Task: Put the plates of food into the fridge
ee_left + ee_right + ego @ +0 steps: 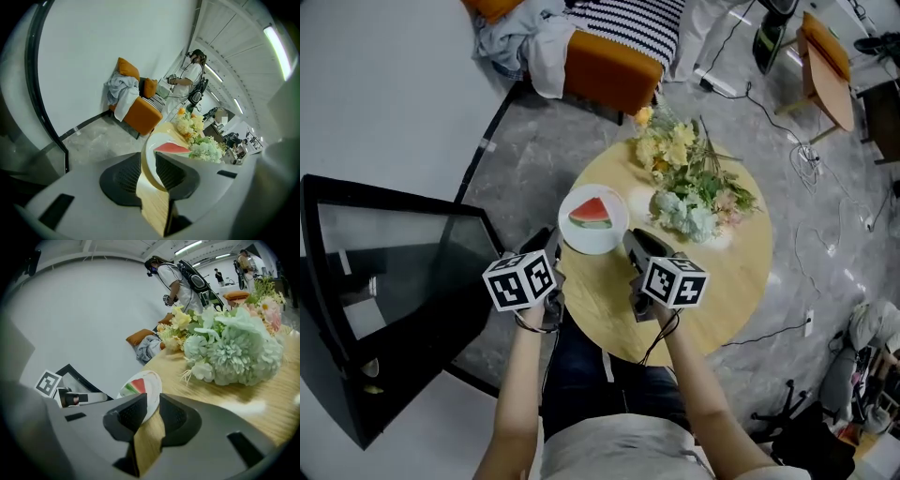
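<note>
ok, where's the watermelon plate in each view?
Head view: plate just above centre, at the round table's left edge.
Left gripper view: plate lower centre, seen between the jaws.
Right gripper view: plate lower left of centre, behind the jaws.
Shared landmark: flower bouquet beside the plate.

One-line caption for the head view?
Left claw and right claw flank the plate of watermelon on a round table beside flowers.
</note>
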Motion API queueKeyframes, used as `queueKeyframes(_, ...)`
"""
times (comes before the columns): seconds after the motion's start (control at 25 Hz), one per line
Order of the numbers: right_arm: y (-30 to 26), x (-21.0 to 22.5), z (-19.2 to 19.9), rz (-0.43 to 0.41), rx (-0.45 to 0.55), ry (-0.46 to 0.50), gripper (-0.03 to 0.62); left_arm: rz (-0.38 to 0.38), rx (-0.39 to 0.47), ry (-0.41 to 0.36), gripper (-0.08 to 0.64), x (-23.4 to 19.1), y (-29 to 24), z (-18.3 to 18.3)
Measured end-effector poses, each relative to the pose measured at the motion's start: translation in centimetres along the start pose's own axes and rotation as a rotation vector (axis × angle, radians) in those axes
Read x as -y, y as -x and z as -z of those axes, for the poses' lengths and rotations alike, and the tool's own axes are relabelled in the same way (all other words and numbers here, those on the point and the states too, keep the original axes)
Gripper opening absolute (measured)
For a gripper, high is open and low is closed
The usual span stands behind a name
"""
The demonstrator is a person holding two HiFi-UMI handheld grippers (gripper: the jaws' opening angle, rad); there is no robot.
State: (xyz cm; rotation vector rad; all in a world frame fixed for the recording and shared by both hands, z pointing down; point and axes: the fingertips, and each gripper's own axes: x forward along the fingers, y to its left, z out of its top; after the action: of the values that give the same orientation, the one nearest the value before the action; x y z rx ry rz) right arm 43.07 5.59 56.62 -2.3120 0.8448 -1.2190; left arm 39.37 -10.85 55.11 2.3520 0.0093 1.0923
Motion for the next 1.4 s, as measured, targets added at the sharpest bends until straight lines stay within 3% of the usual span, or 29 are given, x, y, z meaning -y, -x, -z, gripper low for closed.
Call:
queueKeyframes(0.6, -1.2, 1.1, -0.1, -0.008, 0.002, -0.161, 0.071, 0.075, -0.095, 0.077, 0.08, -0.3, -3.2, 0.5)
queueKeyframes(0.92, -1.9, 1.1, 0.1, -0.057, -0.055, -0.374, 0.071, 0.103, -0.131, 0.1, 0.08, -0.6, -3.2, 0.4)
queueKeyframes(1.08, -2.1, 1.1, 0.4, -0.06, -0.06, -0.42, 0.071, 0.116, -0.149, 0.108, 0.08, -0.5, -3.3, 0.4)
queueKeyframes(1.32, -2.6, -0.3, 0.9, -0.134, -0.058, -0.583, 0.071, 0.121, -0.152, 0.127, 0.08, -0.4, -3.2, 0.4)
queueKeyframes(1.4, -2.6, -0.4, 0.9, -0.136, -0.062, -0.588, 0.069, 0.126, -0.153, 0.139, 0.078, -0.5, -3.1, 0.4)
